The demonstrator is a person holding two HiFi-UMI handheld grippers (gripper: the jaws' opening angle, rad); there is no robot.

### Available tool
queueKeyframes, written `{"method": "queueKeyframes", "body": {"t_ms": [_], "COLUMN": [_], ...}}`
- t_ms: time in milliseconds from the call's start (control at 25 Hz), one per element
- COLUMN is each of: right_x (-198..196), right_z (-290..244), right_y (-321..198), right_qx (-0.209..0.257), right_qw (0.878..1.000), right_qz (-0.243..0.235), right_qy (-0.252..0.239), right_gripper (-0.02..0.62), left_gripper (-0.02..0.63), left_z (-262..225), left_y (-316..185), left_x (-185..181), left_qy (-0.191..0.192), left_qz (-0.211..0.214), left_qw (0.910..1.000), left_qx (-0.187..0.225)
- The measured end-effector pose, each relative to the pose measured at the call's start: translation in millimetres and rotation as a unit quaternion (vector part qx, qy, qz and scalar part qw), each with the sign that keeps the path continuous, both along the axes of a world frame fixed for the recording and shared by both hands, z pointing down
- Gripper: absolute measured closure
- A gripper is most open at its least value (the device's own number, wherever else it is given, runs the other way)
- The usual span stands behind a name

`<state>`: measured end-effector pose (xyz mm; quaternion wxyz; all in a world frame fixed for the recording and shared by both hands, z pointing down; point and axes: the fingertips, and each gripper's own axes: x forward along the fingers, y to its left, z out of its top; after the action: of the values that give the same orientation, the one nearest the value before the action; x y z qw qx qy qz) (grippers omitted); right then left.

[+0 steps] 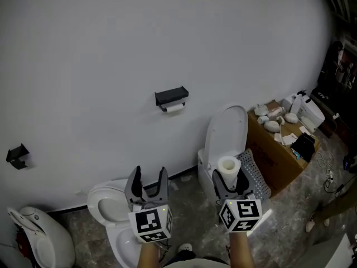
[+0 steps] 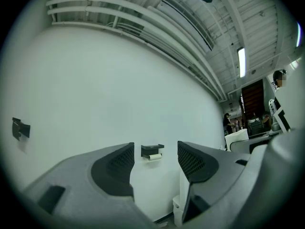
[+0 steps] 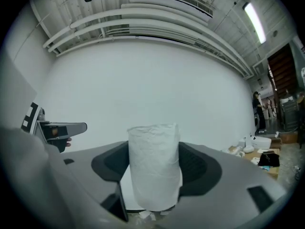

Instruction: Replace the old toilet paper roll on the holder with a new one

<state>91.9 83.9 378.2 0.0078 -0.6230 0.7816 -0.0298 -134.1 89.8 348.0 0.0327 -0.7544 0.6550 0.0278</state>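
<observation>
A black wall holder [image 1: 171,97] carries a thin, nearly spent old roll [image 1: 174,109] beneath its shelf. The left gripper view frames that holder [image 2: 152,150] and old roll [image 2: 154,157] between its jaws, far off. My left gripper [image 1: 147,181] is open and empty, low in the head view above a toilet. My right gripper [image 1: 228,178] is shut on a full white toilet paper roll [image 1: 228,167], held upright; the new roll [image 3: 154,166] fills the gap between the jaws in the right gripper view.
A white toilet with raised lid [image 1: 226,134] stands below and right of the holder; another toilet bowl [image 1: 109,204] sits under my left gripper. A cardboard box [image 1: 276,156] topped with bottles and clutter is at right. A small black bracket [image 1: 18,155] is on the wall at left.
</observation>
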Motion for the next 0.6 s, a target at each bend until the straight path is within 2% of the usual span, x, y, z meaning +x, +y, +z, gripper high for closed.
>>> {"method": "queueKeyframes", "body": {"t_ms": [200, 600], "right_x": [-15, -20], "right_z": [5, 17], "right_y": [-32, -82], "right_qx": [-0.008, -0.028], "right_qw": [1.000, 1.000], "right_qz": [0.000, -0.003], "right_qy": [0.000, 0.011], "right_gripper": [0.296, 0.296], "left_gripper": [0.342, 0.342], "left_z": [6, 19], "left_y": [-35, -84], "left_x": [-15, -14], "left_qy": [-0.008, -0.006], "left_qz": [0.001, 0.006], "left_qw": [0.9999, 0.9997], "left_qx": [-0.006, -0.022]}}
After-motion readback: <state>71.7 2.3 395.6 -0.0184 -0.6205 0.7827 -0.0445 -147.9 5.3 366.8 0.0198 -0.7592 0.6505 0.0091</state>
